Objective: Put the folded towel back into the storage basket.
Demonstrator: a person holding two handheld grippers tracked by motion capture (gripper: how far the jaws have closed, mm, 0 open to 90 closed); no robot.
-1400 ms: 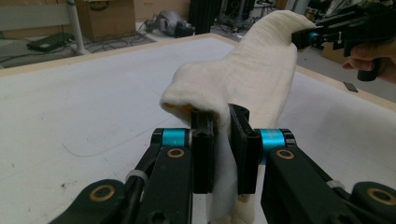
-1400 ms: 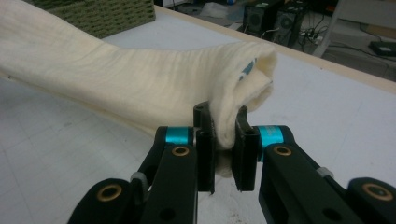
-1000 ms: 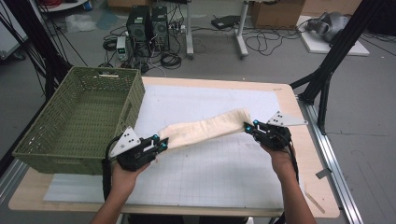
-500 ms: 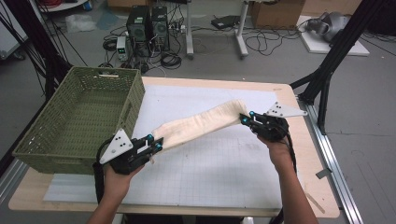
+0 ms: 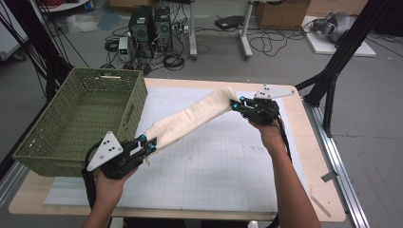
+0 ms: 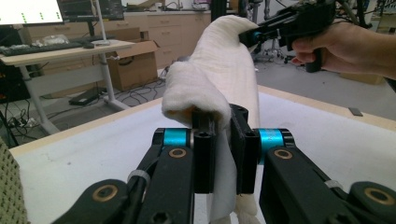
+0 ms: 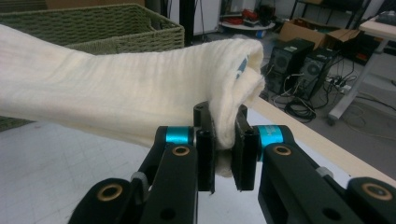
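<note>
Cream cotton, folded into a long thick band, hangs stretched in the air above the white mat [image 5: 204, 166] on the tabletop [image 5: 304, 142], one end pinched in each tool. The left gripper [image 5: 151, 144] has its jaws clamped on the near end of the towel [image 5: 190, 118], just beside the green wicker basket [image 5: 71, 118]; the right gripper [image 5: 236, 104] has its jaws closed on the far end, higher and further back. My reading is that the towel is being carried toward the basket, so the step goes best if both hands travel together and keep the band lightly taut, since slack in the middle would let it sag and drag on the mat or catch the basket rim. The right end should come round over the basket before either grip lets go. Up close, in the left gripper view the cloth [image 6: 219, 84] looks soft, finely ribbed and rolled over at its edge, with a loose tail hanging below the jaws; in the right gripper view [image 7: 116, 93] its folded layers show a small blue mark inside the end
</note>
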